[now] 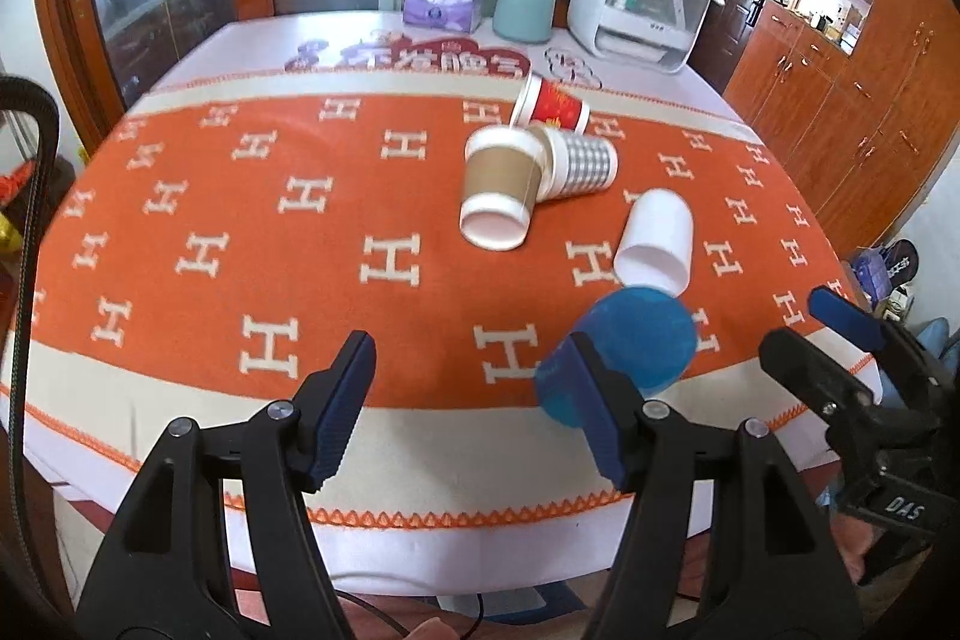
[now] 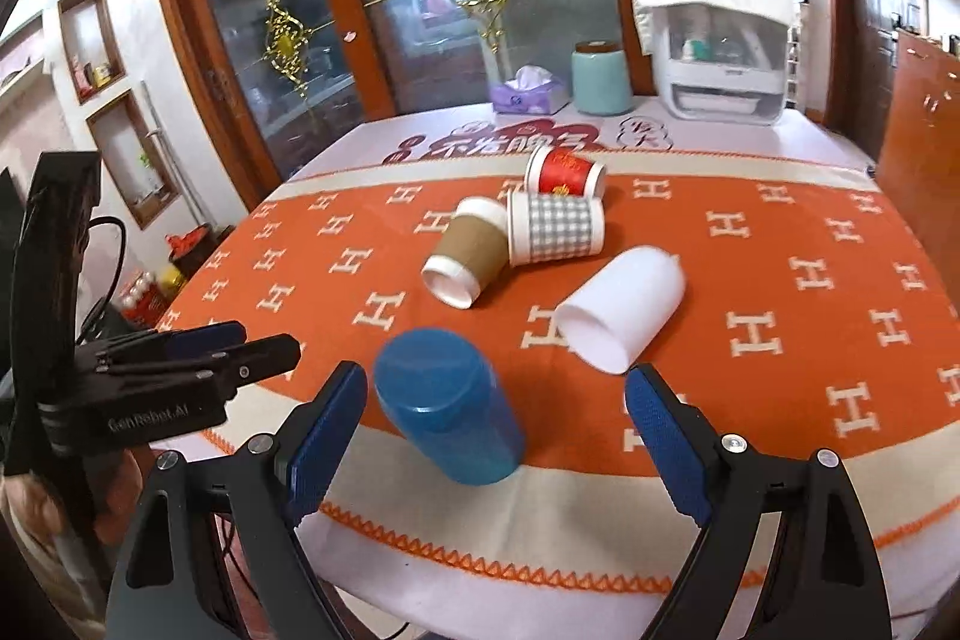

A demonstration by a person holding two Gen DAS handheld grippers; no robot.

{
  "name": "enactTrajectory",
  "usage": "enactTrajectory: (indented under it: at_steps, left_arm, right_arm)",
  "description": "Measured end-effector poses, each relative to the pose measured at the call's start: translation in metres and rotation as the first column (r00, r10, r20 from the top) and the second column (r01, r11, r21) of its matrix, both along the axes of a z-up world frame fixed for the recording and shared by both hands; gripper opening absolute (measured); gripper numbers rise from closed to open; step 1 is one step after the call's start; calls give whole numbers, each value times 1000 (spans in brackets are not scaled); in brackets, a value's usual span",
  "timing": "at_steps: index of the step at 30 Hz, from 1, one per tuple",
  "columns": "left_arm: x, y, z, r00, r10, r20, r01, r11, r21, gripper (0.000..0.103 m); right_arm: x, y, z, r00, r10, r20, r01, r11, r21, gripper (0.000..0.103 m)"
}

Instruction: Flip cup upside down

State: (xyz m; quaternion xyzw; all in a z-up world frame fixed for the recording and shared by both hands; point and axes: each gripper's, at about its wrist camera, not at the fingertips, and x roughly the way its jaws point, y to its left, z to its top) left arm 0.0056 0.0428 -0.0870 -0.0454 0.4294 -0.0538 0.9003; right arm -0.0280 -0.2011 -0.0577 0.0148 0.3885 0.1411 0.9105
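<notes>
Under both claws: orange H-print cloth (image 2: 780,280) over table. Ahead of R claw (image 2: 495,436), jaws wide open w/ nothing held, blue cup (image 2: 447,406) sits base-up near table edge, between fingers but no contact; looks already flipped. White cup (image 2: 621,307) just beyond R claw's right finger, on its side, prob next. Brown cup (image 2: 465,253), check cup (image 2: 555,229), red cup (image 2: 564,175) farther out, clustered on their sides. L claw (image 1: 474,406) open too, empty, off to blue cup's left.
</notes>
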Motion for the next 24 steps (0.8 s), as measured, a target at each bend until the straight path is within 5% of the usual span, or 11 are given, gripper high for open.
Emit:
enactTrajectory:
  at_steps: [10,24]
  left_arm:
    - [-15,-11,60,989,34,143,-42,998,51,79]
    - [-24,-29,101,977,41,211,-54,997,59,83]
  right_arm:
    - [-13,5,67,1000,-22,9,22,1000,13,89]
    - [-5,-1,96,998,-60,29,59,997,40,89]
